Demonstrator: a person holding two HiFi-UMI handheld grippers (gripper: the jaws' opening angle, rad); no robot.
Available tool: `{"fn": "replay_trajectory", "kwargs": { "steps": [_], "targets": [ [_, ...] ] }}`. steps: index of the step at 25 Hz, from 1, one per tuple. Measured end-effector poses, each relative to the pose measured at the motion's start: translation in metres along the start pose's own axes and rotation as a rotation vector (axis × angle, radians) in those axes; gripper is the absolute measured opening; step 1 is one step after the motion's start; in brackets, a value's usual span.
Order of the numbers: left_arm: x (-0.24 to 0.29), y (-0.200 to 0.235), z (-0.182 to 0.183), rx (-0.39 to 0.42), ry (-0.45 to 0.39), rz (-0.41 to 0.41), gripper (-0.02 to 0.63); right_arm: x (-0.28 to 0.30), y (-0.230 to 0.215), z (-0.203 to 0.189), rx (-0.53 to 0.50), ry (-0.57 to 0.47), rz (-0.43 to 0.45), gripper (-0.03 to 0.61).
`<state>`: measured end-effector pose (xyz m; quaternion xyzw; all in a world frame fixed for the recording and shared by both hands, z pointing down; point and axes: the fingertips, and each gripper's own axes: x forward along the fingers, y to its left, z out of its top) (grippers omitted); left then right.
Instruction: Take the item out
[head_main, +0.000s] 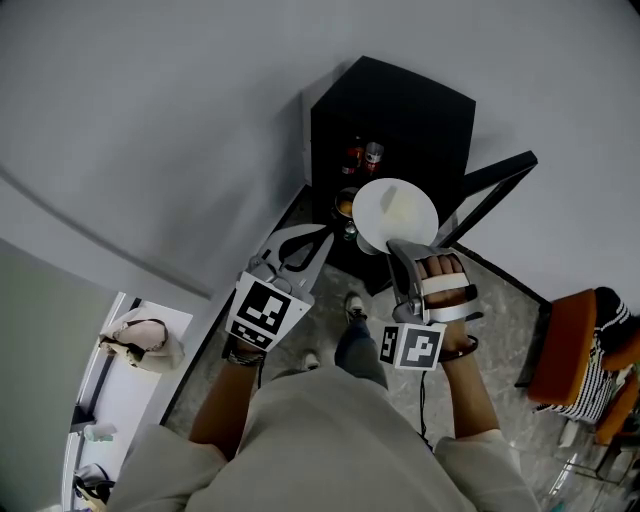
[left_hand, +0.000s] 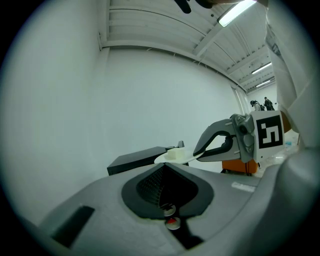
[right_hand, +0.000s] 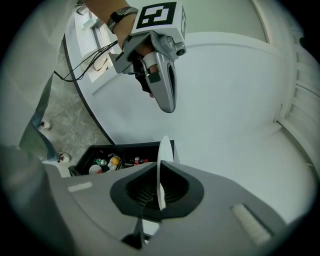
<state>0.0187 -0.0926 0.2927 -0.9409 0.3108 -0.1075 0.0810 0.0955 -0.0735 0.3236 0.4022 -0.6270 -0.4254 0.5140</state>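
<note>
A white plate (head_main: 395, 215) with a pale block on it hangs level in front of an open black cabinet (head_main: 400, 110). My right gripper (head_main: 398, 250) is shut on the plate's near rim. In the right gripper view the plate (right_hand: 162, 170) stands edge-on between the pads. From the left gripper view I see the plate (left_hand: 175, 156) and the right gripper (left_hand: 200, 151) over the cabinet top. My left gripper (head_main: 320, 238) is to the left of the plate, apart from it, shut with nothing in it.
Inside the cabinet are small bottles (head_main: 362, 157) and a bowl with something orange (head_main: 345, 205). Its door (head_main: 495, 190) swings out to the right. An orange chair (head_main: 570, 345) stands at the right. A white ledge with a bag (head_main: 140, 340) is at the left.
</note>
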Motion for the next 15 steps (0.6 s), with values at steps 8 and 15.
{"fn": "replay_trajectory", "kwargs": {
  "steps": [8,15],
  "targets": [
    [-0.0025,-0.0015,0.0035,0.001,-0.005,0.003,0.003,0.0014,-0.0024,0.0041,0.024,-0.002,-0.002,0.015],
    [-0.0039,0.0047,0.0014,-0.005,-0.005,0.004,0.003,0.0073,-0.0047,0.0058,0.046,0.013,0.004,0.015]
  ]
}}
